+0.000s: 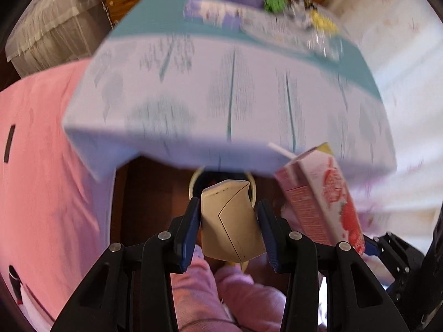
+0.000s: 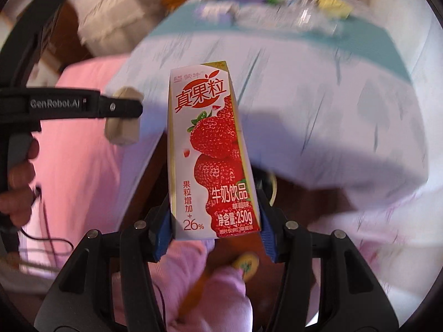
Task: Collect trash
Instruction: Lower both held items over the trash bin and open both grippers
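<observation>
Your right gripper (image 2: 214,221) is clamped on the base of a strawberry milk carton (image 2: 210,149), upright and held in the air just beside your left gripper (image 1: 228,221), whose fingers pinch a squashed tan box (image 1: 231,221) from both sides. Right under the box sits a bin (image 1: 193,185) on the dark floor, partly hidden by the overhanging tablecloth (image 1: 221,96); pink bedding (image 1: 41,166) lies left, view blurred.

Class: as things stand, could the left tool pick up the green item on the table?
Probably not: the left tool is already shut on a beige carton, and the green item lies far across the table.
</observation>
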`<state>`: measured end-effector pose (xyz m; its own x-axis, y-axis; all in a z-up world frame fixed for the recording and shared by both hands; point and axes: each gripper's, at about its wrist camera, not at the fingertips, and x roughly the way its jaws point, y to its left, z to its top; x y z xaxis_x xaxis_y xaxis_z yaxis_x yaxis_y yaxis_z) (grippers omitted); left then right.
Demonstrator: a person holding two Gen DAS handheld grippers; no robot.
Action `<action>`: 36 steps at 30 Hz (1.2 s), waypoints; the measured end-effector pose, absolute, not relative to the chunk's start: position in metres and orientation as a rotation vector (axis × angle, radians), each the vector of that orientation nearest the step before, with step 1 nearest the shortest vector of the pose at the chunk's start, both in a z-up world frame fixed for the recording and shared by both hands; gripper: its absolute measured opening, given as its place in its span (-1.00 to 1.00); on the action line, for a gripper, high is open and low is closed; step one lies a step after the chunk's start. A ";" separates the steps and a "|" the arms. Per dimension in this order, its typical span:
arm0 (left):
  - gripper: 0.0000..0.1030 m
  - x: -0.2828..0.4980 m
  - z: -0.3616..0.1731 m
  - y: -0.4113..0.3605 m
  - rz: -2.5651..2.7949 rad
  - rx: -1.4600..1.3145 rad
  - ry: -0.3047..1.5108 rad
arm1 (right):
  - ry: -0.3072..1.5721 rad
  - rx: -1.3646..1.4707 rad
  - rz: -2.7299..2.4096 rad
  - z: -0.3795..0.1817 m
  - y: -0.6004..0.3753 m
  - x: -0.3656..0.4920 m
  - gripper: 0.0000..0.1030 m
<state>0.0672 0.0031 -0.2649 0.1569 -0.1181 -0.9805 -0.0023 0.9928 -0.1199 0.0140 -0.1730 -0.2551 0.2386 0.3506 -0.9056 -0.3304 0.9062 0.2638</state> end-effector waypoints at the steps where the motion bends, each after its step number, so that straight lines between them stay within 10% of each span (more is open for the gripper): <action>1: -0.19 0.063 -0.275 0.000 -0.080 -0.099 1.430 | 1.275 0.014 0.475 -0.263 -0.173 0.005 -0.03; 21: -0.18 0.065 -0.575 0.006 -0.083 -0.144 1.468 | 1.584 0.187 0.222 -0.616 -0.160 0.042 0.10; 24: -0.18 0.069 -0.601 0.010 -0.080 -0.131 1.455 | 1.520 0.227 0.213 -0.644 -0.154 0.062 0.59; 36: -0.17 0.094 -0.681 -0.005 -0.120 -0.125 1.476 | 1.501 0.239 0.126 -0.680 -0.199 0.036 0.58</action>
